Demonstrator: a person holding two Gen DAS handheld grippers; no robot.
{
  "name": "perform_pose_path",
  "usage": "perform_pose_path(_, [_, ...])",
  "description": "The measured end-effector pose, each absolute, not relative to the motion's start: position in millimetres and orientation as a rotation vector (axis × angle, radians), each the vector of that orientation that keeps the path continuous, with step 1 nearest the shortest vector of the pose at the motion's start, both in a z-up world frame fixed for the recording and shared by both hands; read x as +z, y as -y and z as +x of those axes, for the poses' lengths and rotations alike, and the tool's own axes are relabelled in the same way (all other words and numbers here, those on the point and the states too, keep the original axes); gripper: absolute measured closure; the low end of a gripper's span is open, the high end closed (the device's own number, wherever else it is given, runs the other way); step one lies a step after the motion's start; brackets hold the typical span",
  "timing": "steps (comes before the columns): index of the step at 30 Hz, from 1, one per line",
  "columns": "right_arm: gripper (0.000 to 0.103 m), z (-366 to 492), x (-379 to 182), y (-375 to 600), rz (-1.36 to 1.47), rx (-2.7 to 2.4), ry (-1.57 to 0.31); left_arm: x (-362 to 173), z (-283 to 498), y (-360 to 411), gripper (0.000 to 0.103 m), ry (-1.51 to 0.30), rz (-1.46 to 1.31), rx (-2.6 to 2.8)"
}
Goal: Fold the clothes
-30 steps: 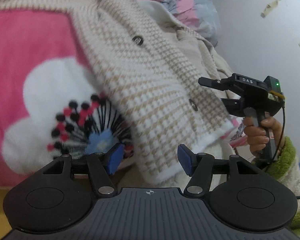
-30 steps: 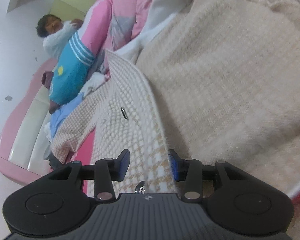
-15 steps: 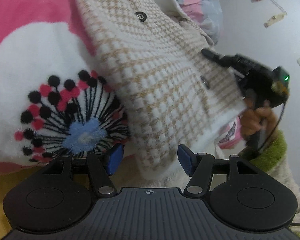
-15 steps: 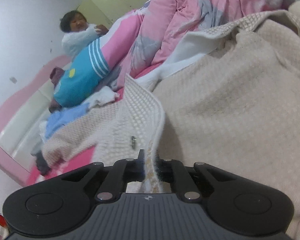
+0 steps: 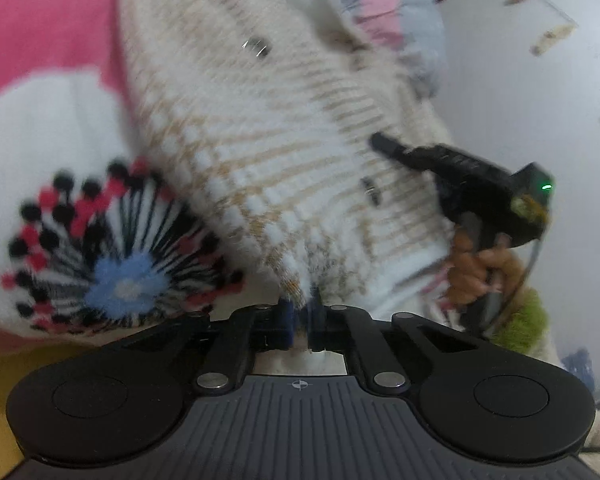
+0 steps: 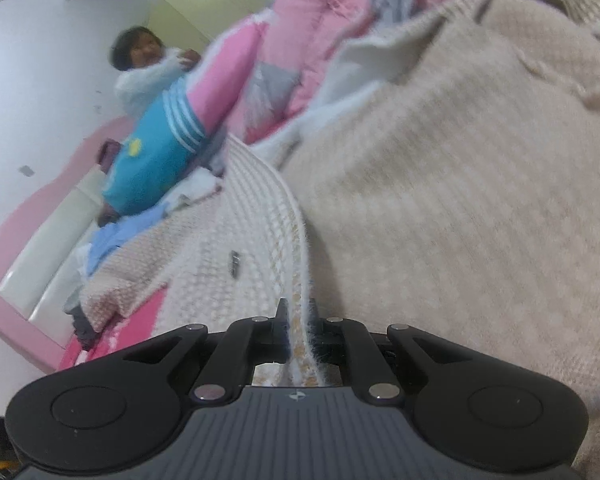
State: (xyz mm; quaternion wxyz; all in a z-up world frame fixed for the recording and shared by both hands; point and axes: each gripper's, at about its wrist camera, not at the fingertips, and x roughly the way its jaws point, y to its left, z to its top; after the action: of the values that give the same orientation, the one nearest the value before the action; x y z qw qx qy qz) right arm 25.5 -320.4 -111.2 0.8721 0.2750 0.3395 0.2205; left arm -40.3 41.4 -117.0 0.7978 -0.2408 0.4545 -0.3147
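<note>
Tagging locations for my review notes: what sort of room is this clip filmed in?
Most likely a bedroom, on a bed. A pink padded bed frame edges the surface, pink bedding is piled behind, and a pink flower-patterned blanket lies under the knit cardigan.

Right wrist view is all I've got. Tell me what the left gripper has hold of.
Observer: The left gripper is shut on the lower hem of the checked cardigan.
Operator: Say what's under the cardigan on that side.
Observer: A pink blanket with a big white flower, its blue centre just left of the pinched hem.
Operator: Now place my right gripper from there.
Observer: The right gripper meets the cardigan's right edge, above the hem. The hand holding it sits lower right, with a green cuff below it.
</note>
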Motion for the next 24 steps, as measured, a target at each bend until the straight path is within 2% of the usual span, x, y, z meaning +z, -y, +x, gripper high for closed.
perform_pose_path(5, [0.094,34,-121,322,0.504,0.434,-0.807,-130,-38,-52,0.098,-0.994,-0.541,-0.714])
perform_pose_path(6, [0.088,36,-115,322,0.483,0.438,-0.824,-131,-39,-54,0.097,-0.978,-0.534,-0.729])
perform_pose_path(7, [0.076,37,-104,319,0.432,0.437,-0.834,-131,-41,-55,0.094,-0.958,-0.52,-0.746])
perform_pose_path(8, [0.068,39,-92,314,0.37,0.436,-0.835,-129,-43,-56,0.086,-0.929,-0.49,-0.767])
perform_pose_path(9, [0.055,42,-79,308,0.312,0.443,-0.825,-128,-44,-57,0.078,-0.911,-0.47,-0.78])
perform_pose_path(11, [0.051,53,-54,294,0.217,0.473,-0.798,-131,-42,-60,0.067,-0.893,-0.454,-0.788])
perform_pose_path(12, [0.049,65,-44,286,0.195,0.49,-0.796,-133,-38,-60,0.066,-0.894,-0.459,-0.787])
perform_pose_path(14, [0.041,96,-30,264,0.167,0.521,-0.8,-139,-30,-64,0.064,-0.908,-0.494,-0.793])
perform_pose_path(19, [0.034,192,-24,188,0.045,0.578,-0.809,-151,-20,-77,0.064,-0.936,-0.579,-0.816])
perform_pose_path(24, [0.034,279,-35,111,-0.174,0.545,-0.752,-159,-16,-77,0.072,-0.956,-0.596,-0.826])
